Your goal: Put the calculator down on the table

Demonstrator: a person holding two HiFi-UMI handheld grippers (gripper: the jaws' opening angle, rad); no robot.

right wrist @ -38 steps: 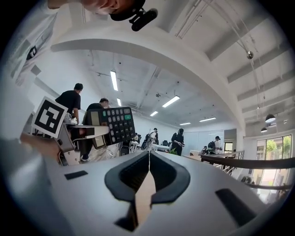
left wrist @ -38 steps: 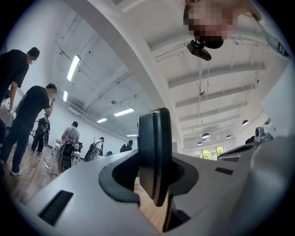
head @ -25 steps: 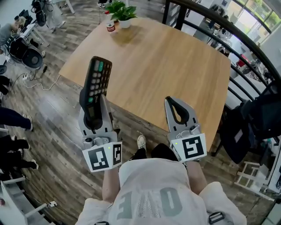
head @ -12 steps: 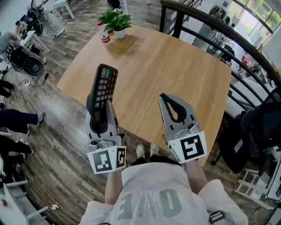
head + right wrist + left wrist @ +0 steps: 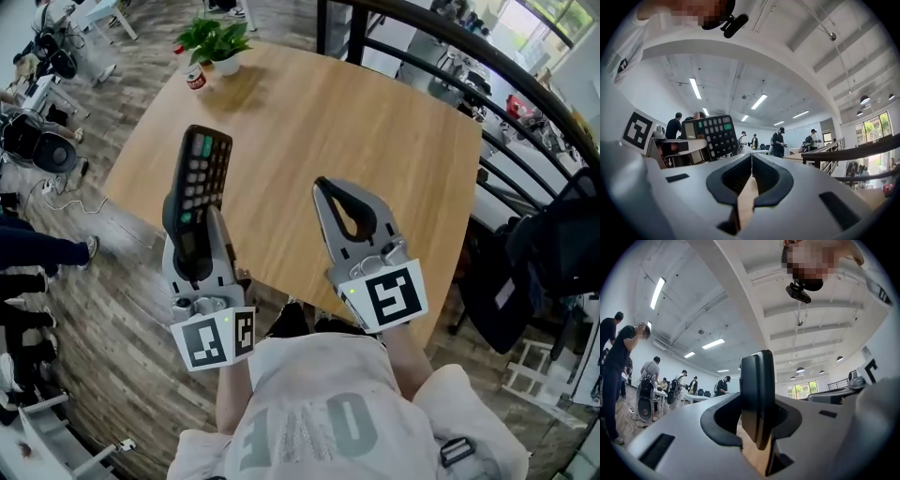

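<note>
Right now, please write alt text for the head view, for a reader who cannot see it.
The left gripper grips a black calculator by one end, at the near edge of a wooden table. The right gripper is shut and empty beside it.

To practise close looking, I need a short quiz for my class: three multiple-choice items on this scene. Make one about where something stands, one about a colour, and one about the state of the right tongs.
1. Where does the potted plant stand?
A. At a far corner of the table
B. On a chair
C. Between two tongs

2. What colour is the casing of the calculator held in the left tongs?
A. White
B. Black
C. Yellow

3. How are the right tongs?
A. Wide open
B. Shut on a pen
C. Shut, with nothing between them

Answers:
1 A: the head view shows the plant on the wood at the far left corner.
2 B: the casing around the keys is black.
3 C: the right gripper view shows the jaws meeting with nothing between them.
</note>
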